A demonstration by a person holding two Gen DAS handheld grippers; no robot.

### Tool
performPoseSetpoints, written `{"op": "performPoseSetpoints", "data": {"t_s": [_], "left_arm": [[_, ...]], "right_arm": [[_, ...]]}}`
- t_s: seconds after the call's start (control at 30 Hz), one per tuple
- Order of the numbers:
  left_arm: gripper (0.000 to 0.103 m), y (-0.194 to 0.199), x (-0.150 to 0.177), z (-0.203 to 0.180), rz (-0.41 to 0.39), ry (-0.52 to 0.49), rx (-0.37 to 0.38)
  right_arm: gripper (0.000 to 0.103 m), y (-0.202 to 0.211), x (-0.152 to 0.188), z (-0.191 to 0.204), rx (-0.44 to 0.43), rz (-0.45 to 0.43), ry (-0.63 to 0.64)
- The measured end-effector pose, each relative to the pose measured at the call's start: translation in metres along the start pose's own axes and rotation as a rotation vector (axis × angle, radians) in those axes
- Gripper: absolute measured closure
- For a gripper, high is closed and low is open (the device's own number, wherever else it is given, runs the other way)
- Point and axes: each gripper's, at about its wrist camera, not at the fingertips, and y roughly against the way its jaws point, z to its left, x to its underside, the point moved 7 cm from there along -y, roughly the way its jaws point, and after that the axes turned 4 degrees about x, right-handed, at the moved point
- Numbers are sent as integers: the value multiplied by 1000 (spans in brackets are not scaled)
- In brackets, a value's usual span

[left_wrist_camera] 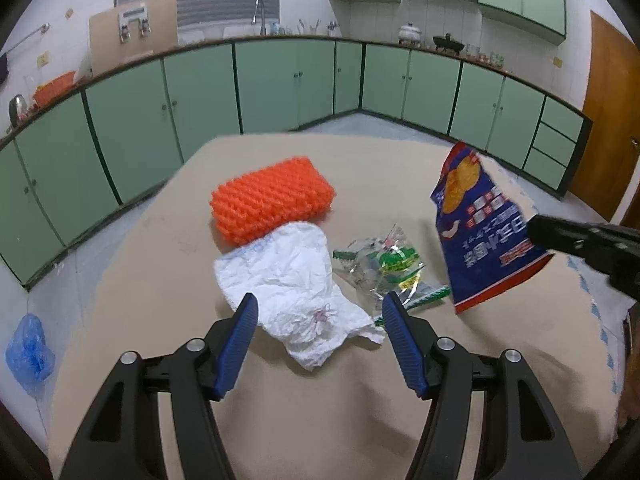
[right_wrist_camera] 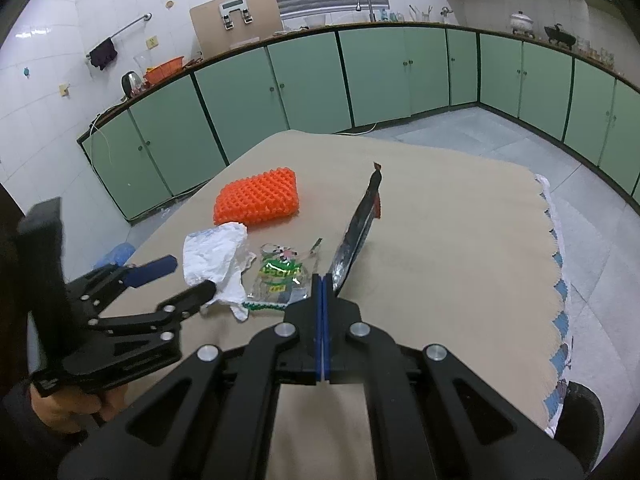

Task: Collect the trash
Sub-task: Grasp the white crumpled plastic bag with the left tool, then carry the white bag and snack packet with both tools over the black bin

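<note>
A crumpled white paper (left_wrist_camera: pixel 296 280) lies on the beige table (left_wrist_camera: pixel 160 280), with a clear green-printed wrapper (left_wrist_camera: pixel 384 264) to its right. My left gripper (left_wrist_camera: pixel 318 308) is open, its blue pads either side of the paper's near end; it also shows in the right wrist view (right_wrist_camera: pixel 192 278). My right gripper (right_wrist_camera: pixel 325 280) is shut on a blue chip bag (left_wrist_camera: pixel 480 228) and holds it lifted off the table; in its own view the chip bag (right_wrist_camera: pixel 358 228) is edge-on. The paper (right_wrist_camera: pixel 216 256) and wrapper (right_wrist_camera: pixel 280 272) lie left of it.
An orange spiky mesh pad (left_wrist_camera: pixel 272 204) lies behind the paper, also in the right wrist view (right_wrist_camera: pixel 258 200). A blue plastic bag (left_wrist_camera: pixel 30 354) sits on the floor left of the table. Green cabinets (left_wrist_camera: pixel 280 80) run along the walls. The table's scalloped cloth edge (right_wrist_camera: pixel 556 264) is on the right.
</note>
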Motion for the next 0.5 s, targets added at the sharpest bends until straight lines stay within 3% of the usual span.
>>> {"op": "performPoseSetpoints", "data": {"t_s": [0.07,0.13,0.17,0.2,0.5], "left_arm": [[40,-12,1,4,24,18,1],[66,-21,4,8,50,29,-6],[86,-23,5,10,56,38,0],[92,-21,5,14,47,65,12],[97,31,-4,11,-58,60,20]], "right_arm": [[103,0,0,-2,-2,1,-4],[103,0,0,-2,-4,3,-7],[103,1,0,-3,-3,3,-7],[103,1,1,-3,-2,5,-7],[103,16,1,-1,4,-2,-5]]}}
